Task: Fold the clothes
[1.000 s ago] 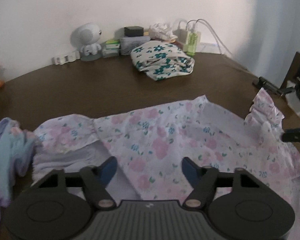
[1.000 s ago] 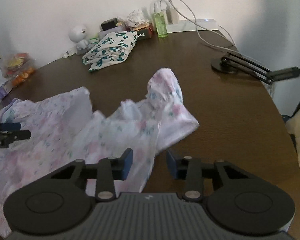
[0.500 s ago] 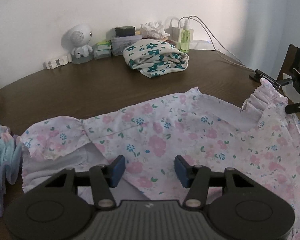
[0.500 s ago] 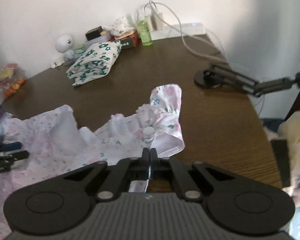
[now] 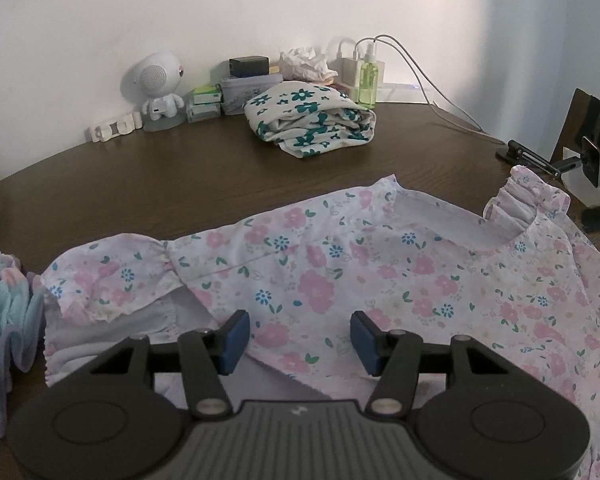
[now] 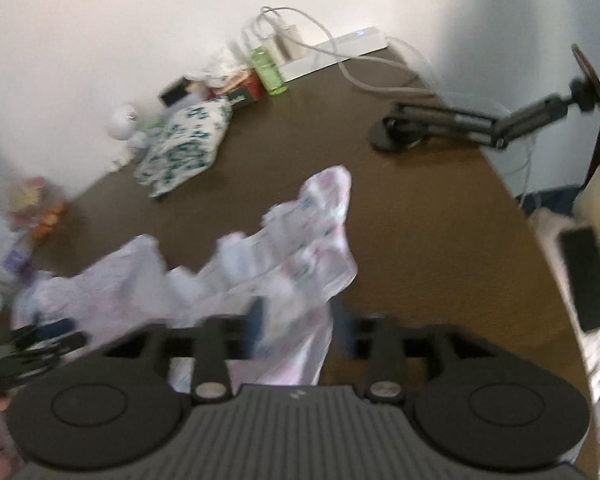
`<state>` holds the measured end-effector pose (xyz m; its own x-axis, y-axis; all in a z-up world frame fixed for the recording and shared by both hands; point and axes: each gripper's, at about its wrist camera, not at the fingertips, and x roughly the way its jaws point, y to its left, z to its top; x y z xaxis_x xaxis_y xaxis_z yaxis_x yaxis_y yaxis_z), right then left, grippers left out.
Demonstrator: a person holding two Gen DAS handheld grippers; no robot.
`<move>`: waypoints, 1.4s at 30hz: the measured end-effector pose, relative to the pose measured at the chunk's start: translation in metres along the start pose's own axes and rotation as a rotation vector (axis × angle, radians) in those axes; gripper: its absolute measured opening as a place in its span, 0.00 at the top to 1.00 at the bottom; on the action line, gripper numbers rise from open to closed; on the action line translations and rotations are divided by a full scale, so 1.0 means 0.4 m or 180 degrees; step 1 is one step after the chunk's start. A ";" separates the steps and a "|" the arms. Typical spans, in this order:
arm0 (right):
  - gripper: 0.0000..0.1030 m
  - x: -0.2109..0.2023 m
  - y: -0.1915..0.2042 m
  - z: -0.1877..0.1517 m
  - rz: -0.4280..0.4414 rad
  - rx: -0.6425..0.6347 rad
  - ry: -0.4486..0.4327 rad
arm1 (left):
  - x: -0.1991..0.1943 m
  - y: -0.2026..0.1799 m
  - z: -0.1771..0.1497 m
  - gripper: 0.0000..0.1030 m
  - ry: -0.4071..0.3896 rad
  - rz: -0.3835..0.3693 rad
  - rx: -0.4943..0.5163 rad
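Observation:
A white garment with pink and blue flowers point(image 5: 316, 288) lies spread on the brown table point(image 5: 180, 184). Its ruffled sleeve point(image 5: 516, 204) stands up at the right. My left gripper point(image 5: 300, 336) hovers open just over the near hem, its blue pads point(image 5: 236, 336) apart and pressing nothing. The right wrist view is blurred by motion. In it my right gripper point(image 6: 298, 320) has its jaws opening, with a fold of the same garment point(image 6: 300, 256) hanging loose between them. The sleeve end point(image 6: 332, 200) rises beyond the jaws.
A folded white cloth with teal flowers point(image 5: 312, 124) sits at the back, by a white speaker figure point(image 5: 158, 88), small boxes, a green bottle point(image 5: 367, 80) and charger cables. A black phone-holder arm point(image 6: 460, 124) stands at the right table edge. Pastel clothes point(image 5: 4, 320) lie far left.
The right gripper shut on the sleeve fabric half a second ago and its jaws now stand apart; it has shifted and rolled. The garment lies flatter and wider. The left jaws narrowed slightly.

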<state>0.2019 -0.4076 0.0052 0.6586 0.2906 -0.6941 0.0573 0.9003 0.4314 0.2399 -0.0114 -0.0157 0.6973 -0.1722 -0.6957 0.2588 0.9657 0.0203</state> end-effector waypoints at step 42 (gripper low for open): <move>0.96 -0.163 -0.066 -0.172 0.0025 -0.0150 0.0213 | -0.001 -0.001 -0.004 0.44 -0.0037 0.0042 -0.0026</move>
<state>0.1058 -0.4281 -0.0007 0.6072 0.3173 -0.7284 0.0159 0.9117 0.4105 0.2383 -0.0114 -0.0167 0.7084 -0.1618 -0.6871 0.2442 0.9694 0.0235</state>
